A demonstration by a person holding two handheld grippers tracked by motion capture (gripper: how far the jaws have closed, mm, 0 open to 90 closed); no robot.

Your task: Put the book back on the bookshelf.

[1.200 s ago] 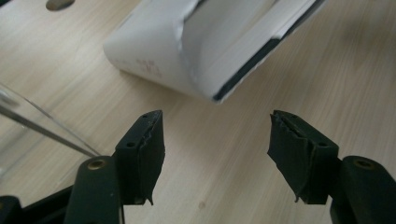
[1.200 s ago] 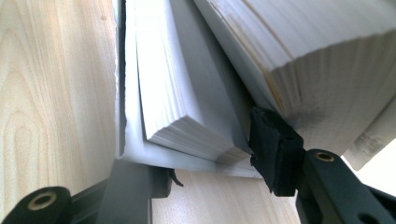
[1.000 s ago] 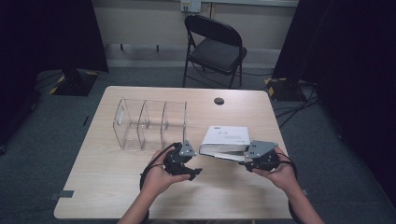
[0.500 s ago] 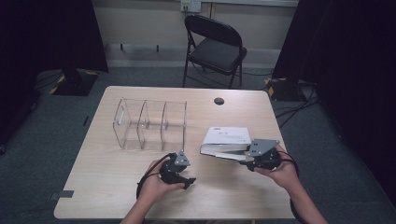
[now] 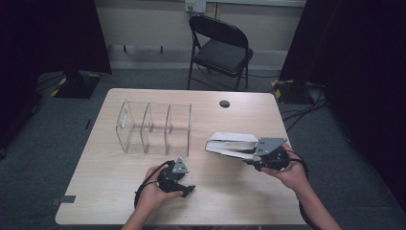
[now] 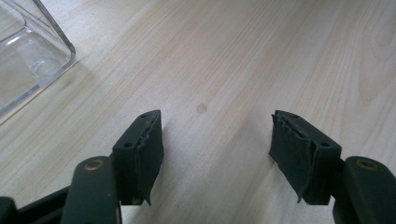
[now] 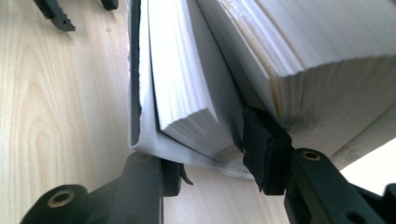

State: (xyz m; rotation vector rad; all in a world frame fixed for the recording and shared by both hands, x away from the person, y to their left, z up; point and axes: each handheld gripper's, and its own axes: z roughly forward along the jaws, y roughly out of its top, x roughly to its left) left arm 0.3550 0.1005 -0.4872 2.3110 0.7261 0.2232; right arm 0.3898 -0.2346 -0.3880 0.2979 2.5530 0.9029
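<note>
Right gripper (image 5: 249, 159) is at the right side of the pale wood-grain desk (image 5: 110, 191), its fingers (image 7: 264, 149) clamped on the lower of two white paperback books, a thick-paged one (image 7: 187, 98), and they have just been closing further on it. In the right gripper view one finger sits wedged between that lower book and the upper white book (image 7: 322, 46), while the other is tucked under the lower book's cover. From the high view, the stacked white books (image 5: 232, 143) lie right of the clear acrylic three-compartment organizer (image 5: 153, 127), apart from it, with their near end lifted a little in the grip.

Over to the left gripper (image 5: 184, 189): it is low over the desk near the front edge, just in front of the organizer, and its fingers (image 6: 144, 149) stand apart with bare desk between them, having just been opening a touch. A corner of the clear organizer (image 6: 32, 60) shows at the upper left in the left gripper view.

Beyond the desk stands a black folding chair (image 5: 220, 48) on grey carpet.
</note>
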